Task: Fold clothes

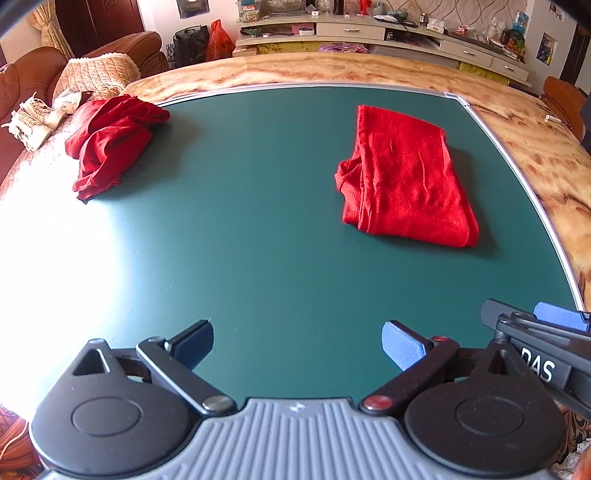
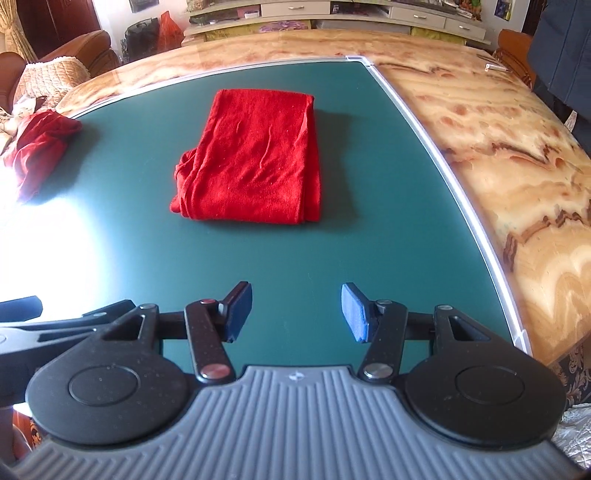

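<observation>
A bright red garment [image 1: 404, 177] lies folded into a neat rectangle on the green mat [image 1: 258, 221], far right in the left wrist view and centre in the right wrist view [image 2: 255, 162]. A darker red garment [image 1: 109, 142] lies crumpled at the mat's far left corner; it also shows in the right wrist view [image 2: 38, 147]. My left gripper [image 1: 297, 345] is open and empty above the mat's near part. My right gripper [image 2: 297, 312] is open and empty, a short way in front of the folded garment. The right gripper's fingers [image 1: 561, 317] show at the left view's right edge.
The mat has a white rim [image 2: 458, 192] and lies on a marble-patterned table [image 2: 498, 147]. A sofa with a quilted cushion [image 1: 96, 74] and white shoes [image 1: 31, 120] stands at the far left. Shelves with clutter [image 1: 369, 26] line the back wall. Strong glare covers the mat's left side.
</observation>
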Demonstrator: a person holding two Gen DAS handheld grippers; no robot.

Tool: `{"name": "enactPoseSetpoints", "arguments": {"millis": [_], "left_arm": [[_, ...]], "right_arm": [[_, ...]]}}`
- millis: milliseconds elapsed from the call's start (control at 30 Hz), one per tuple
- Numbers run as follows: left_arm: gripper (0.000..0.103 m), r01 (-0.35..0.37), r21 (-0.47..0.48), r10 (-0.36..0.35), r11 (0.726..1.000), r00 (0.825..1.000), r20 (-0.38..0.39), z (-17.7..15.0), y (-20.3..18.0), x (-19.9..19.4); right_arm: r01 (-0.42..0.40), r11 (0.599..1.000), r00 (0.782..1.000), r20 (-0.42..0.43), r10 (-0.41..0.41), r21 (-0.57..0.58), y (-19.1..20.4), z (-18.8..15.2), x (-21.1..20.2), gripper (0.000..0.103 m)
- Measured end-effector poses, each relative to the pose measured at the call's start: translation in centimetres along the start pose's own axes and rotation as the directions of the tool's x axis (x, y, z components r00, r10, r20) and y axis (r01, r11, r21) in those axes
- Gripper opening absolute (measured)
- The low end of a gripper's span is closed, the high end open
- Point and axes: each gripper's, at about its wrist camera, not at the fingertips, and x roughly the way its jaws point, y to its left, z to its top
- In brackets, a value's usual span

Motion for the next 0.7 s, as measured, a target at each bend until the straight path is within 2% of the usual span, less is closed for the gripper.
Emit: {"name": "enactPoseSetpoints", "arguments": {"millis": [500,700], "left_arm": [[0.101,-0.012,-0.010,0.013,1.000,0.999,0.042,-3.4,0.6,-1.1],[0.101,-0.045,-0.010,0.046,0.999,0.997,0.061,-4.6,1.1,-0.8]], "right_arm": [[0.001,1.000,1.000,0.016,-0.001,-0.012,0.3,-3.2,-0.9,0.061],[-0.012,0.999,1.000,0.021,0.013,-0.031,1.0,-4.4,-0.6,0.061]]}}
